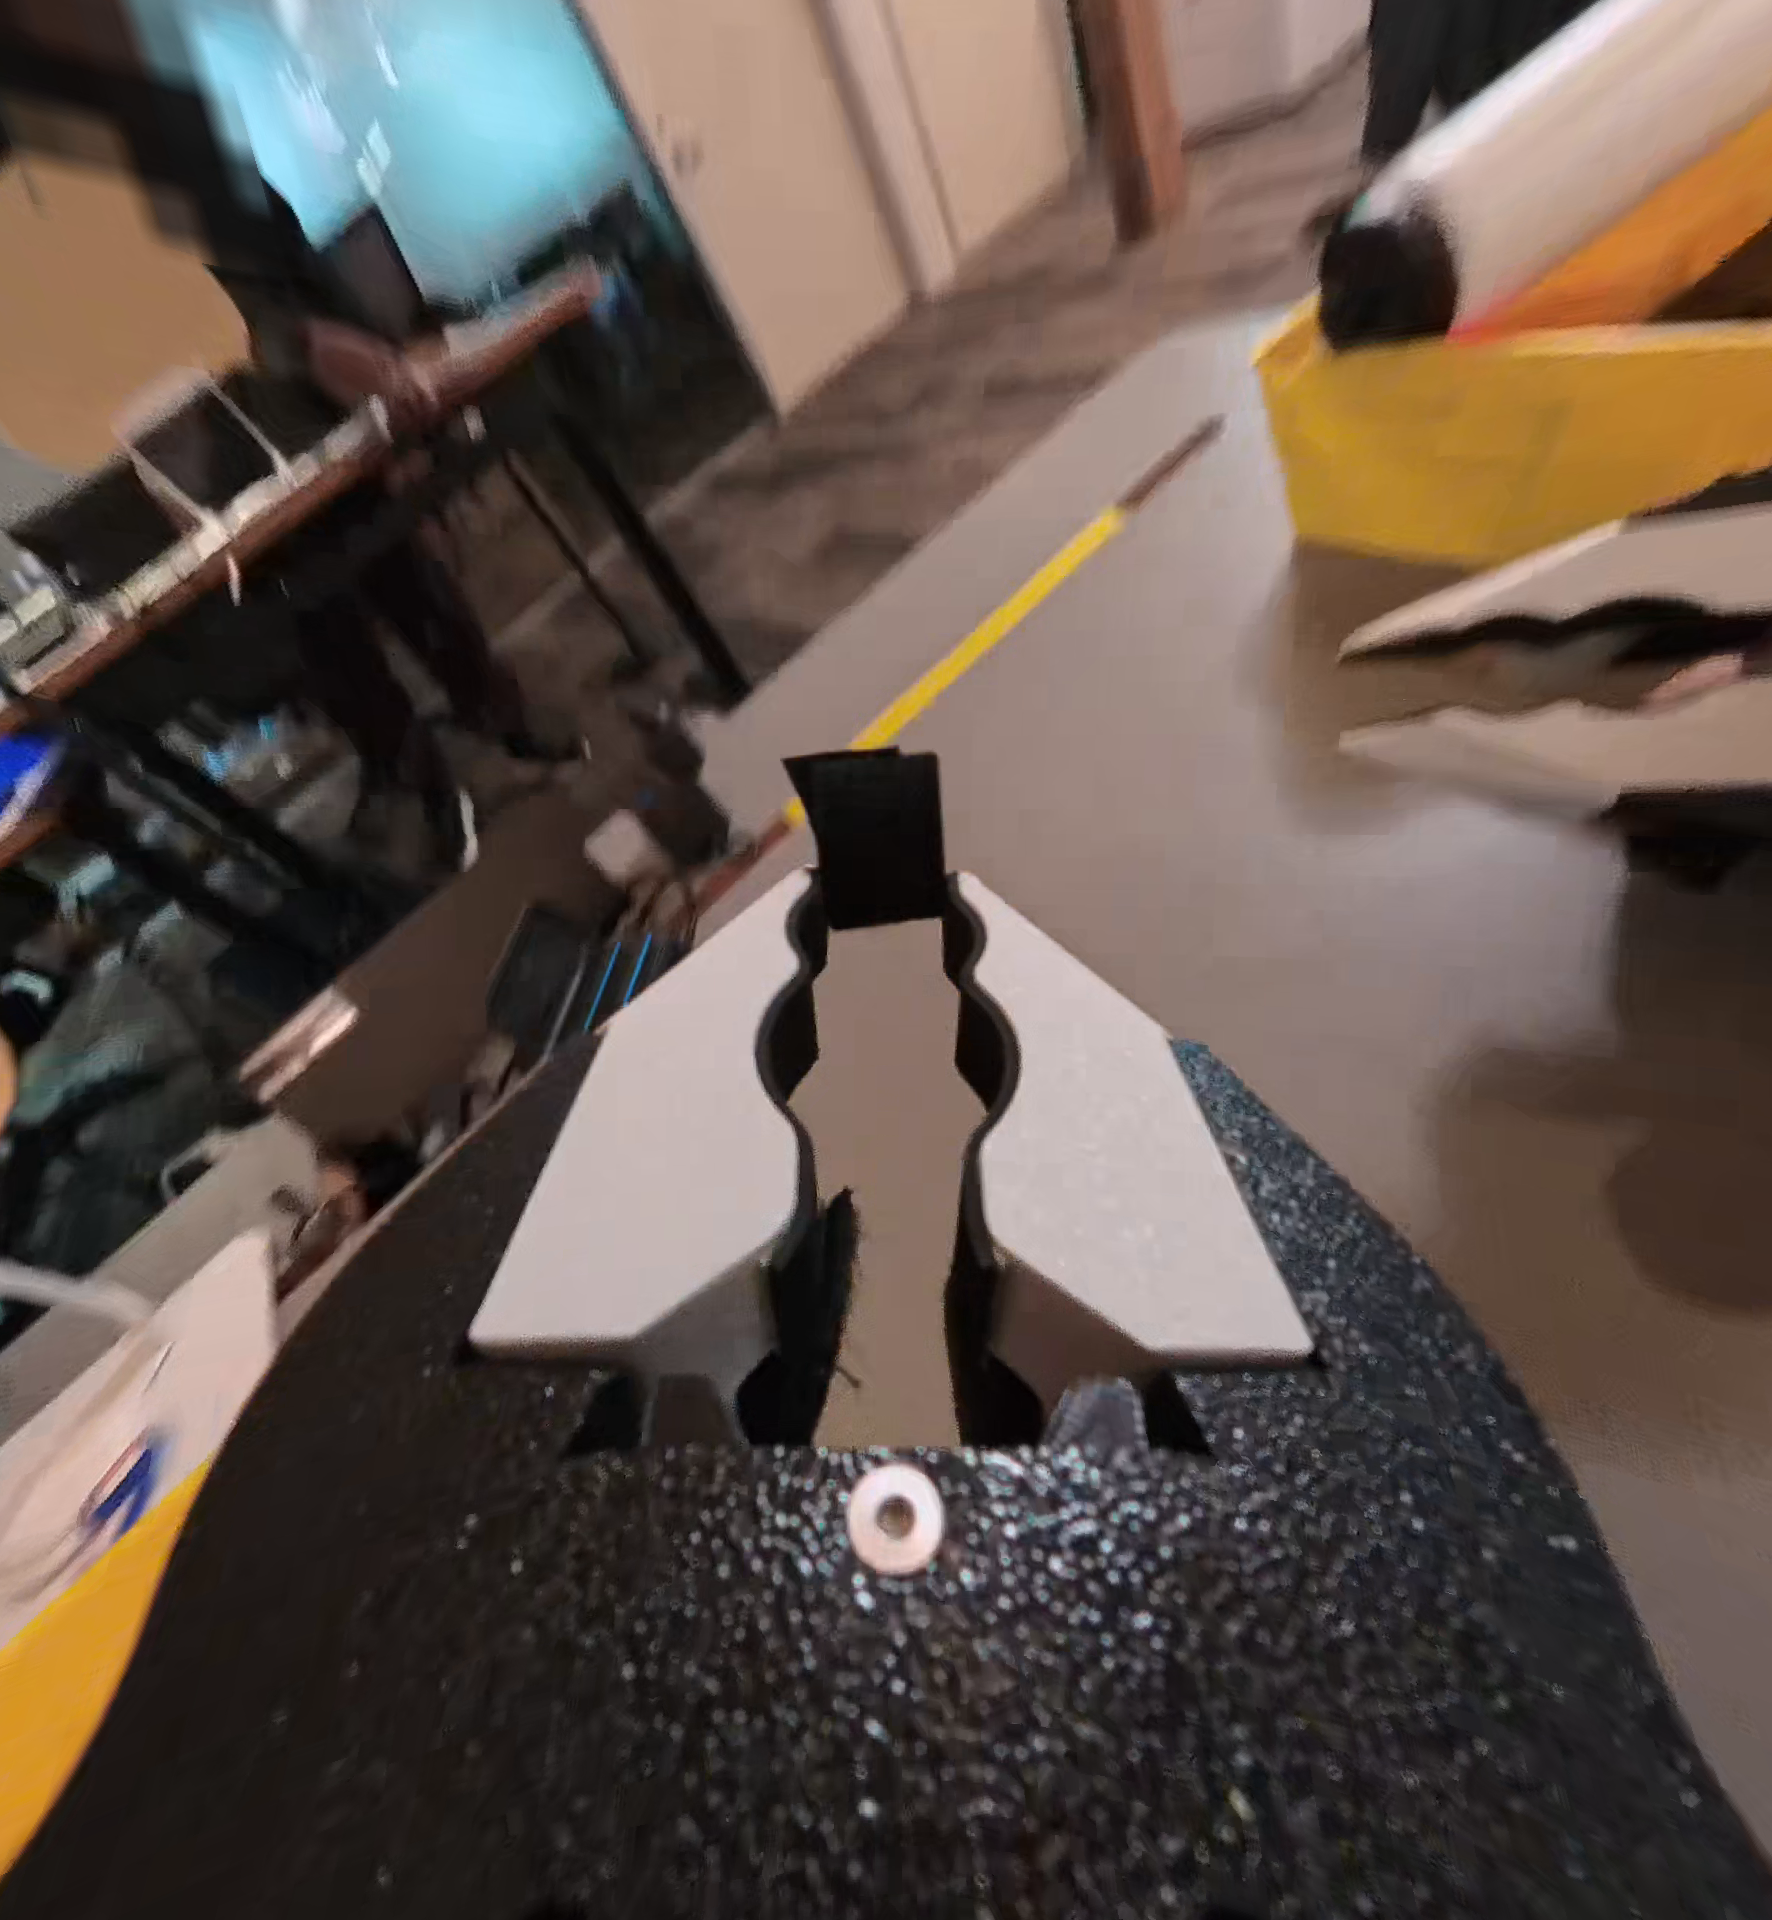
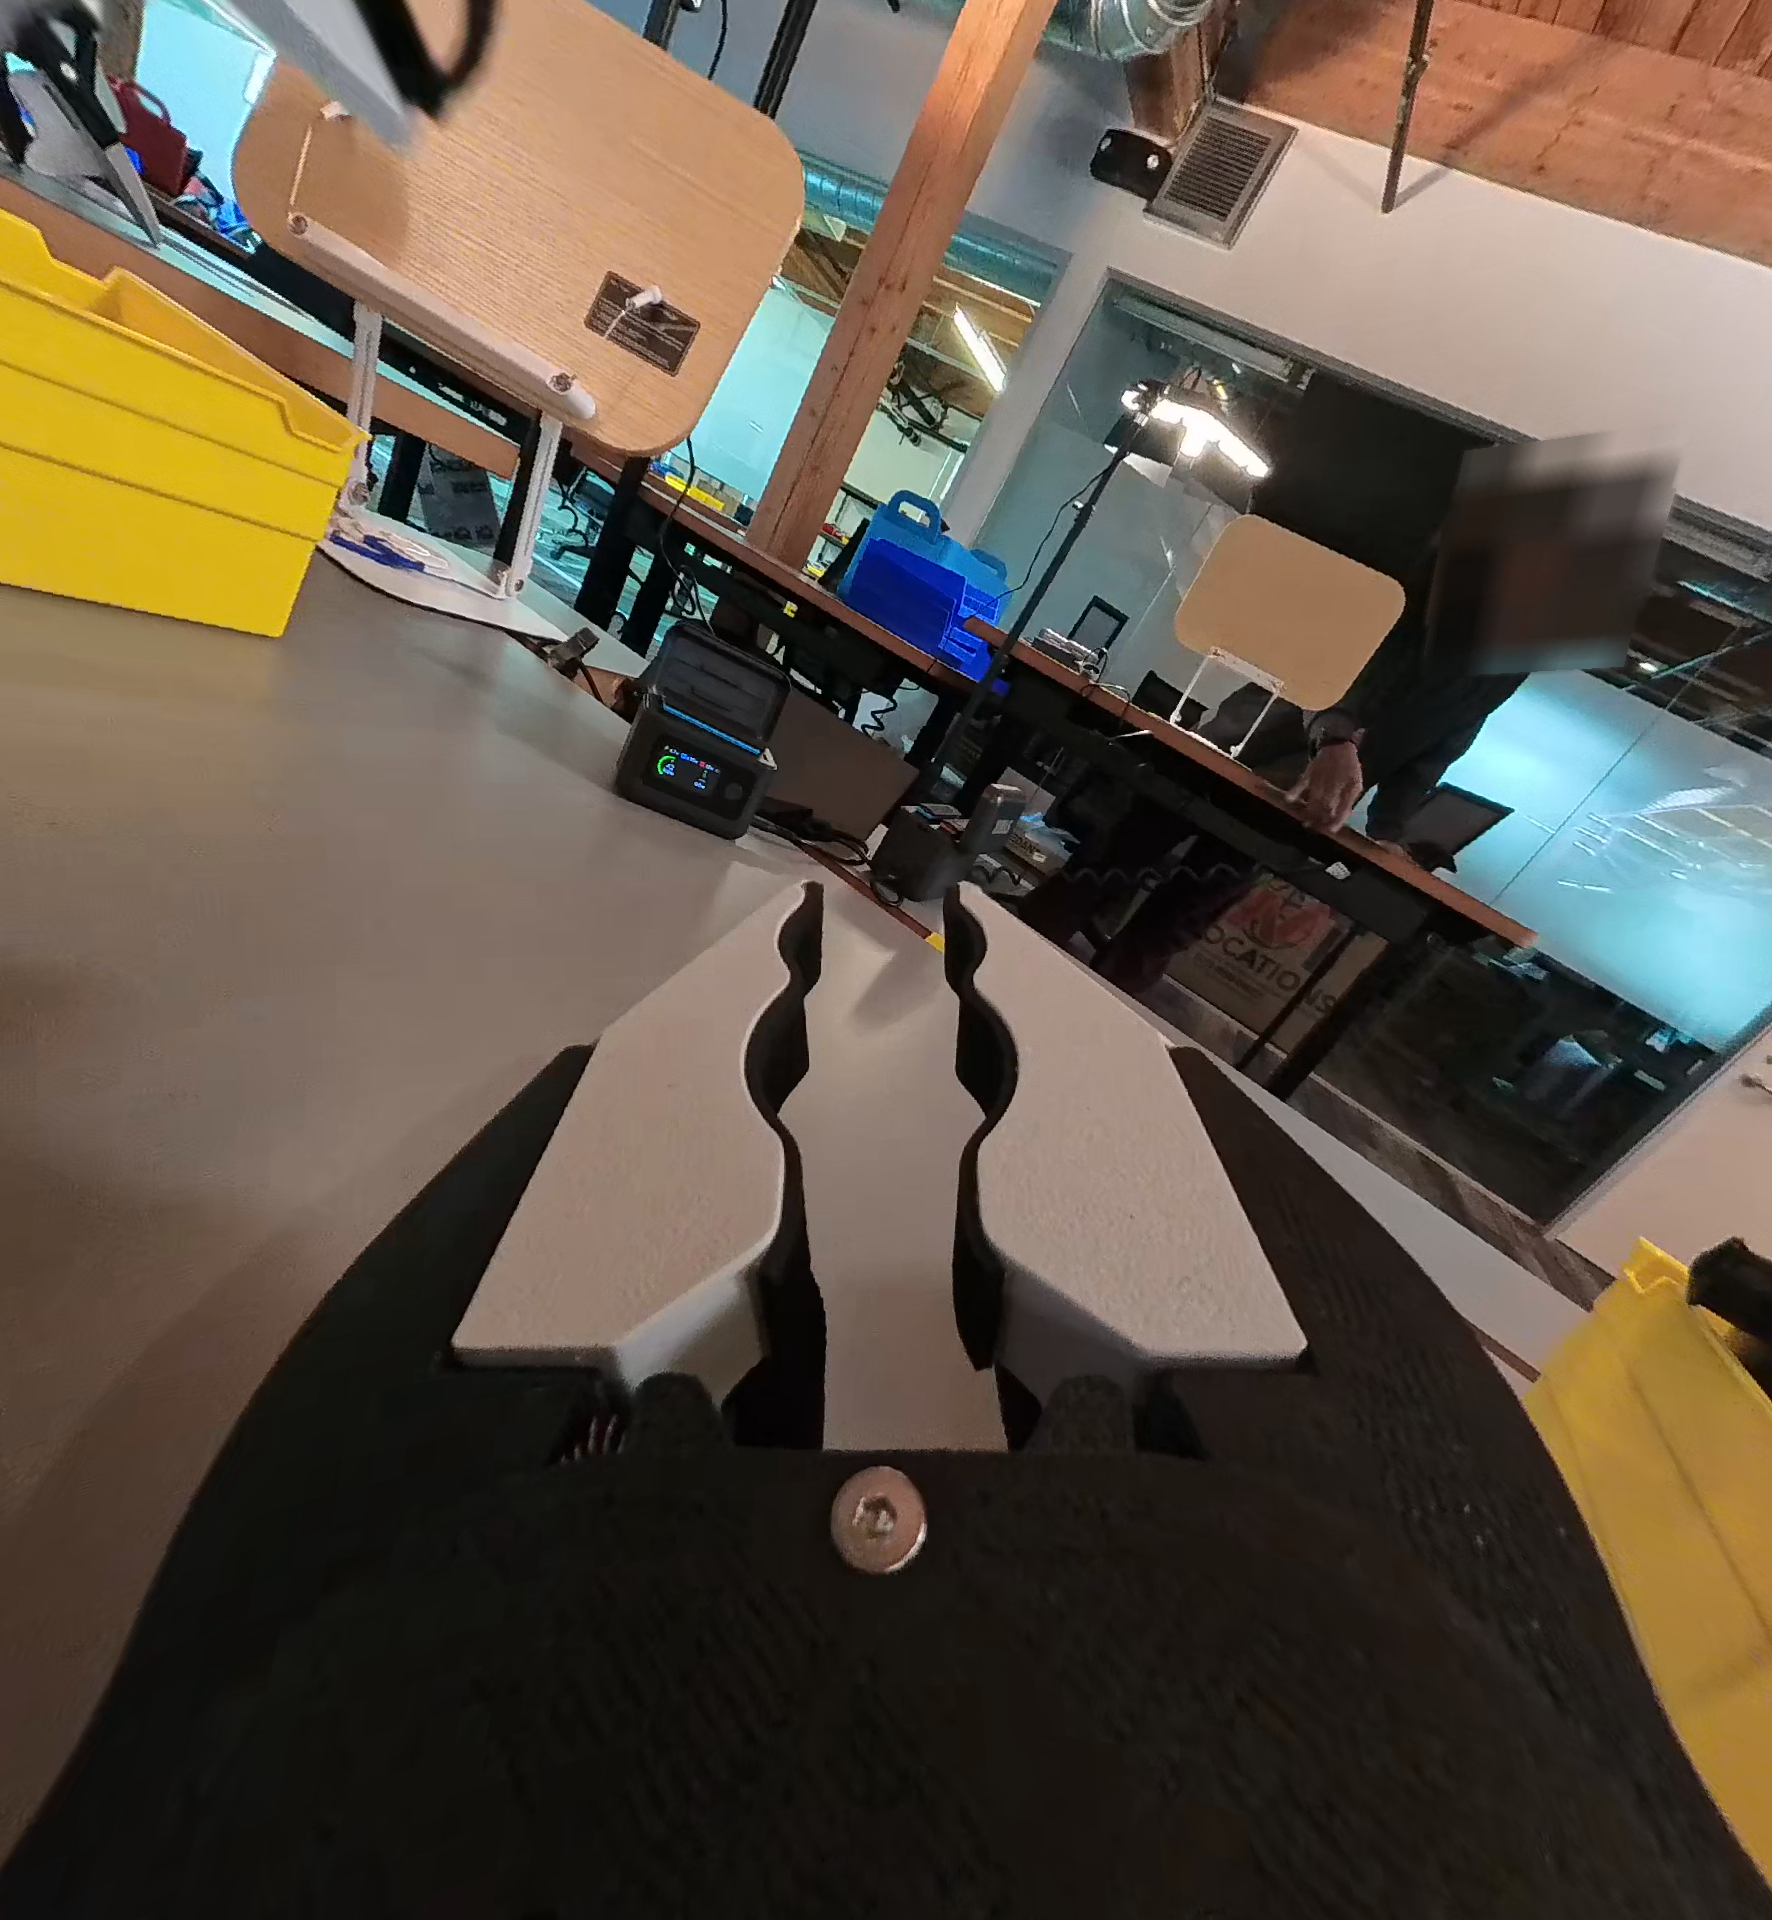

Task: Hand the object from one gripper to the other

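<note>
Left tongs (image 1: 884,883) pinched a small black strap piece (image 1: 874,836) at their tips above the grey surface (image 1: 1225,935), right tongs (image 2: 882,904) held nothing, narrowly parted, near the surface's far edge, yellow bin (image 2: 103,488) at its far left corner

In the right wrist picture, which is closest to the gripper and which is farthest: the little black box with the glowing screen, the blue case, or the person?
From the right gripper:
1. Black box with screen, on the grey table just ahead, slightly left.
2. Blue case, on the next table behind.
3. Person, farthest, right.

We see a grey table (image 2: 238,883) carrying stacked yellow bins (image 2: 103,468) at ten o'clock and a black power station (image 2: 700,743) at twelve.
</note>
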`<state>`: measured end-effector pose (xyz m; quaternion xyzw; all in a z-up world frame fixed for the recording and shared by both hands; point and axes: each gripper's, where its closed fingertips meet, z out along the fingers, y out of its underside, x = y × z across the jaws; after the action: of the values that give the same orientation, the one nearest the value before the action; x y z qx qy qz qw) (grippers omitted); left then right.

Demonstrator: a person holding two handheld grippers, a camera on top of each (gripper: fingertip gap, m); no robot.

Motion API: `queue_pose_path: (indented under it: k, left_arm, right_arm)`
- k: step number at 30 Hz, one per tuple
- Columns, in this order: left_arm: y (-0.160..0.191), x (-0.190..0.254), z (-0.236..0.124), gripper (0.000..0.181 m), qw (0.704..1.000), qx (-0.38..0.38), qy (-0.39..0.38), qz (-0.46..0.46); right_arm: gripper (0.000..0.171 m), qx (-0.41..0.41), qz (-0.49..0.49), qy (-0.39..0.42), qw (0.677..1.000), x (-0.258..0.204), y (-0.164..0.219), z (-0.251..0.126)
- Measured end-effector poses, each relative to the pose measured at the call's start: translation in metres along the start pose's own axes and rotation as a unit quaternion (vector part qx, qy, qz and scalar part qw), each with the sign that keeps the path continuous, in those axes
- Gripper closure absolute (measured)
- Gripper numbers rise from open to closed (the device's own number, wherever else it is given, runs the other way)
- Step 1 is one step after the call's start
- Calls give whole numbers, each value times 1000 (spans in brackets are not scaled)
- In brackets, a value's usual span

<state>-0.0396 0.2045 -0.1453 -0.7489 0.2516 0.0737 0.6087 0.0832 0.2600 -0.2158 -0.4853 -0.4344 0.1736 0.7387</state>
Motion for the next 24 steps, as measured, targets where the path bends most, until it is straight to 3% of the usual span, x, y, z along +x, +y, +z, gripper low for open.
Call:
queue_pose_path:
  k: [4,9,13,18,24]
  left_arm:
    - [-19,33,36,162,987,150,-21,-56]
    - [2,73,70,162,973,204,10,-108]
    - [14,103,78,162,972,179,100,-115]
    - [7,107,73,162,942,200,175,-206]
    - [15,113,77,162,962,168,164,-140]
  right_arm:
    - [149,11,16,-2,1000,3,-2,-2]
    - [148,34,63,-5,997,10,-7,-6]
    - [140,49,82,3,995,16,-13,-10]
    - [142,54,54,-37,996,1,-16,-11]
    - [146,38,103,-113,987,-21,-16,-12]
